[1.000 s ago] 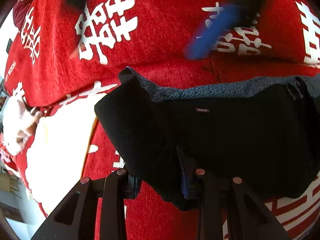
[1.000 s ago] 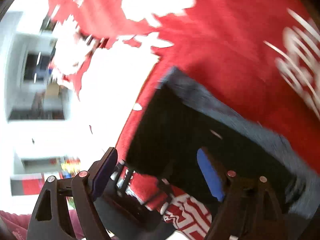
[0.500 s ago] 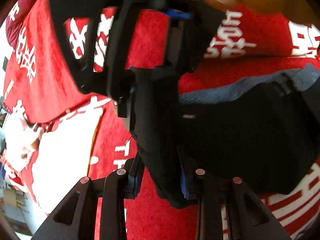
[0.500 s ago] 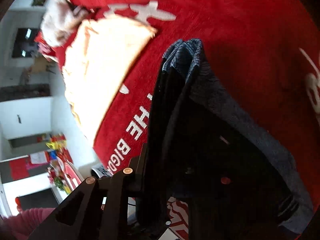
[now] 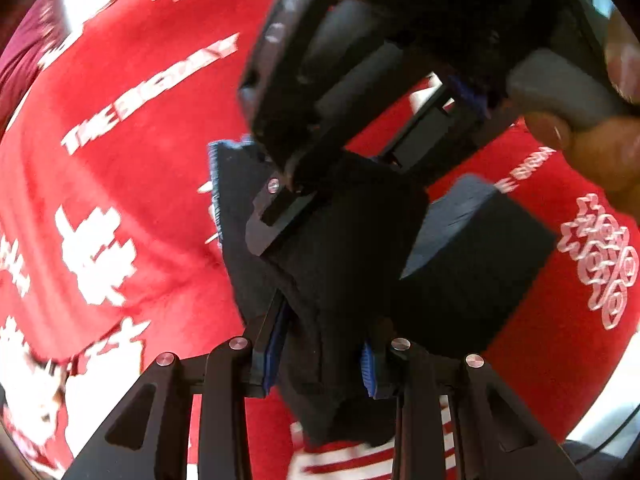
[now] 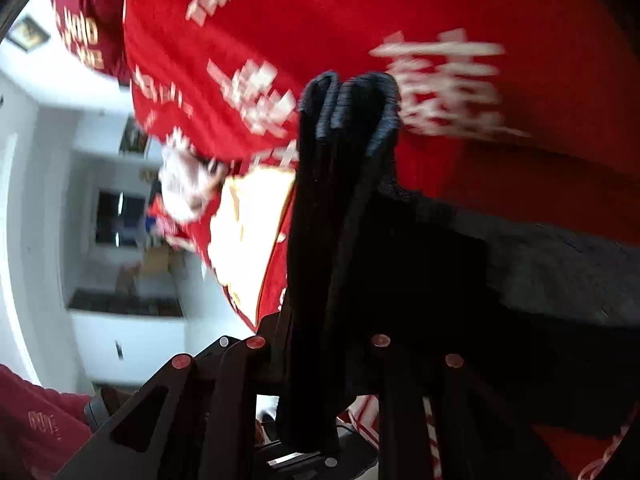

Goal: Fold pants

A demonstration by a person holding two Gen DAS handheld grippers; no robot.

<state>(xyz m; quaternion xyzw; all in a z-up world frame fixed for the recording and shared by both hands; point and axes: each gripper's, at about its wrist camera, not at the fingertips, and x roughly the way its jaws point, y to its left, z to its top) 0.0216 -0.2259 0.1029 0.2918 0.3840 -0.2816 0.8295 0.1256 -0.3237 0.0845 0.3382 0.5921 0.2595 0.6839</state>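
The dark pants (image 5: 344, 256) hang bunched above a red cloth with white characters (image 5: 132, 152). My left gripper (image 5: 324, 356) is shut on a lower fold of the pants. The other gripper fills the top of the left wrist view, its finger (image 5: 276, 216) pressed on the fabric, a hand (image 5: 600, 148) on its handle. In the right wrist view my right gripper (image 6: 320, 360) is shut on the pants (image 6: 344, 208), whose folded waistband edge stands upright between the fingers. The fabric trails off to the right (image 6: 540, 280).
The red cloth (image 6: 400, 20) covers the whole work surface, with a pale yellow patch (image 6: 248, 232) at its left side. Beyond its edge a white room with shelves (image 6: 120, 240) shows. A red sleeve (image 6: 36, 424) is at the lower left.
The right gripper came across, closed on the pants' edge and lifted it. Both grippers have swung with the fabric, which now hangs bunched between them instead of lying flat.
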